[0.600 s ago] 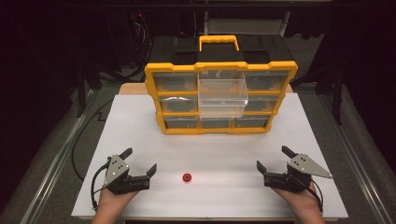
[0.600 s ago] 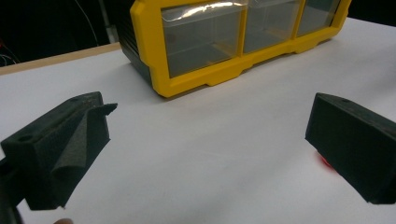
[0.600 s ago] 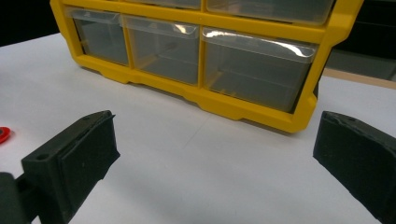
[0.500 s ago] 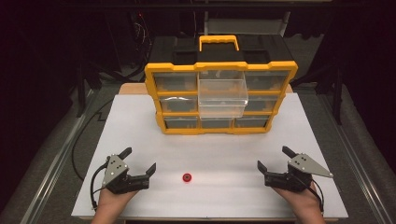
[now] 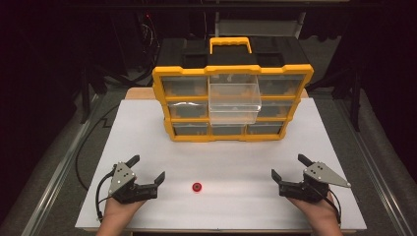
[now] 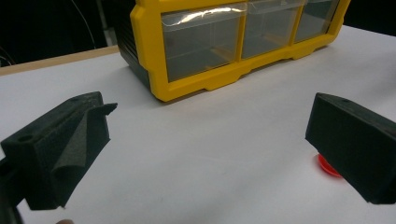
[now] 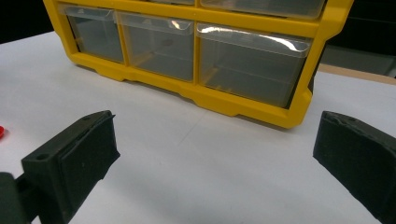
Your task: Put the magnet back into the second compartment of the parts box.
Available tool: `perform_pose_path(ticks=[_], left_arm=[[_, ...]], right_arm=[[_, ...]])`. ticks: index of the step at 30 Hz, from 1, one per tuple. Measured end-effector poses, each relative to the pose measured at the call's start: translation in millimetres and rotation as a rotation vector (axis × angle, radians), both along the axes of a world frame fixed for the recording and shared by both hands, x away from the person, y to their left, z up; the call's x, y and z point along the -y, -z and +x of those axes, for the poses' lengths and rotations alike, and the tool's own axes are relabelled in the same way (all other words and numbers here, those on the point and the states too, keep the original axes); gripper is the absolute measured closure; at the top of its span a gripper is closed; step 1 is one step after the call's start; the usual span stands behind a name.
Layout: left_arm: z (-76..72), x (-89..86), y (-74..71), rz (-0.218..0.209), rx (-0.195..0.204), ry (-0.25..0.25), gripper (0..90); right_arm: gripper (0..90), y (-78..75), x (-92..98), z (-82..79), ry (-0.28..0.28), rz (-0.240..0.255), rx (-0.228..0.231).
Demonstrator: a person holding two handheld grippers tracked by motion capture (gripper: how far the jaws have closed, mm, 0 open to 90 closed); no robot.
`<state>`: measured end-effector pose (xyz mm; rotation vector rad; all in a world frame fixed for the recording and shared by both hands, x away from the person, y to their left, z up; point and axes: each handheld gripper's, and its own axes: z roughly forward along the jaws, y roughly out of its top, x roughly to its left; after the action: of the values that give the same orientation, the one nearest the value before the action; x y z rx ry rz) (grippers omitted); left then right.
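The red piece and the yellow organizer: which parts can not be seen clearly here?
- Red piece: too small in the high view; in the left gripper view a jaw covers part.
- Yellow organizer: drawer contents unclear through reflections; both gripper views cut off its top.

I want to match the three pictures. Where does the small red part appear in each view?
High view: red part on the white table, between the grippers.
Left gripper view, lower right, partly behind a jaw.
Right gripper view, at the left edge.
Shared landmark: yellow organizer.
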<state>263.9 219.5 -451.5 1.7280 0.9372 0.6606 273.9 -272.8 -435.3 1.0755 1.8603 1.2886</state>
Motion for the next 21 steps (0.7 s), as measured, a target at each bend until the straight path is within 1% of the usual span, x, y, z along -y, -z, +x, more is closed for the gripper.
perform_pose_path(ticks=[4, 6, 8, 14, 16, 17, 18, 19, 21], left_arm=[[0.9, -1.7, 0.1, -0.008, -0.003, -0.004, 0.6], [1.4, -3.0, -0.1, -0.039, 0.002, 0.0, 0.4], [1.9, -3.7, -0.2, -0.047, -0.001, -0.002, 0.4], [2.1, -3.0, 0.1, -0.044, 0.0, 0.001, 0.4], [1.9, -2.7, 0.1, -0.043, 0.001, 0.002, 0.4], [1.8, -2.5, 0.1, -0.043, 0.0, 0.002, 0.4], [1.8, -2.5, 0.1, -0.042, -0.001, 0.002, 0.4], [1.8, -2.6, 0.1, -0.036, -0.003, 0.001, 0.4], [2.1, -2.5, 0.3, -0.036, -0.003, -0.002, 0.4]], right_arm=[[0.2, 0.3, -0.6, 0.3, -0.003, -0.007, 0.002], [0.2, 0.6, -0.9, 0.7, -0.001, -0.015, 0.003], [0.2, 0.8, -1.0, 0.9, -0.002, -0.015, 0.002], [0.2, 1.6, -2.7, 1.6, -0.006, -0.031, -0.003], [0.2, 2.7, -4.0, 2.1, -0.005, -0.041, -0.013], [0.2, 3.3, -5.1, 2.7, -0.014, -0.042, -0.023], [0.2, 3.3, -5.1, 2.7, -0.014, -0.042, -0.023], [0.2, 3.6, -5.9, 3.0, -0.013, -0.052, -0.029], [0.2, 4.1, -6.4, 3.6, -0.018, -0.051, -0.034]])
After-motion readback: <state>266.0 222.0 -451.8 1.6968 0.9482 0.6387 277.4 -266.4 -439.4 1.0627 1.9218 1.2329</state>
